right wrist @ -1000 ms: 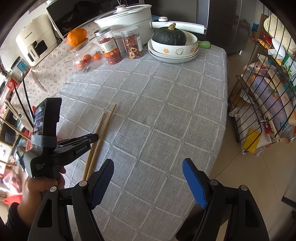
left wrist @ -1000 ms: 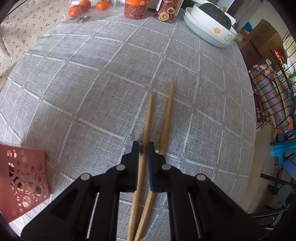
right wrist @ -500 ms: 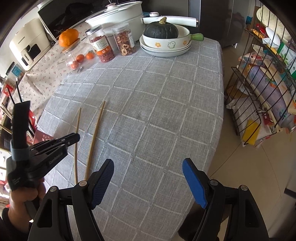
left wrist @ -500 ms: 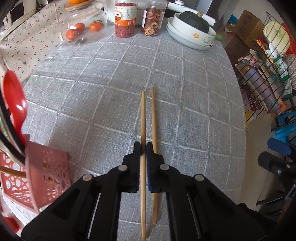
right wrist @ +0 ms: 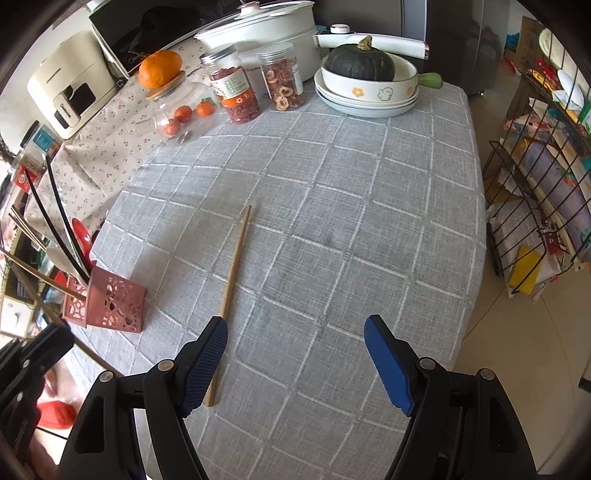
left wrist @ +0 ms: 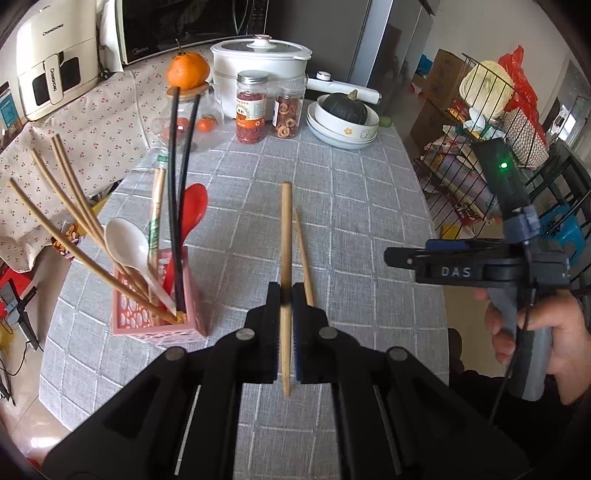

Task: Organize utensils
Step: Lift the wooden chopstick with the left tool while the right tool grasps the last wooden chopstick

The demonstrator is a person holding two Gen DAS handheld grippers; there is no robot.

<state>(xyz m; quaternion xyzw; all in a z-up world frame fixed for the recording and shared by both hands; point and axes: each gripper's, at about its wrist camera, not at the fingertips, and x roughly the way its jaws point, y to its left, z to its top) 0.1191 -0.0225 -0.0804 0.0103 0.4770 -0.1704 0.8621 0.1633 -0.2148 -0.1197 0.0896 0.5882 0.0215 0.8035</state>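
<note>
My left gripper [left wrist: 284,295] is shut on a wooden chopstick [left wrist: 285,236] and holds it above the grey tablecloth. A second wooden chopstick [left wrist: 304,258] lies on the cloth just right of it; it also shows in the right wrist view [right wrist: 232,280]. A pink perforated utensil holder [left wrist: 159,317] stands to the left with several chopsticks, a white spoon [left wrist: 125,240] and a red spoon [left wrist: 192,210] in it; it also shows in the right wrist view [right wrist: 107,302]. My right gripper [right wrist: 295,350] is open and empty above the table's near edge.
Jars [right wrist: 236,88], a glass jar topped by an orange [right wrist: 162,70], stacked bowls with a green squash [right wrist: 365,77] and a white pot [right wrist: 266,29] stand at the far end. A wire rack [right wrist: 535,206] stands right of the table.
My left gripper has lifted one chopstick off the cloth and moved back toward the pink holder. The other chopstick stays on the table. The right gripper stays open.
</note>
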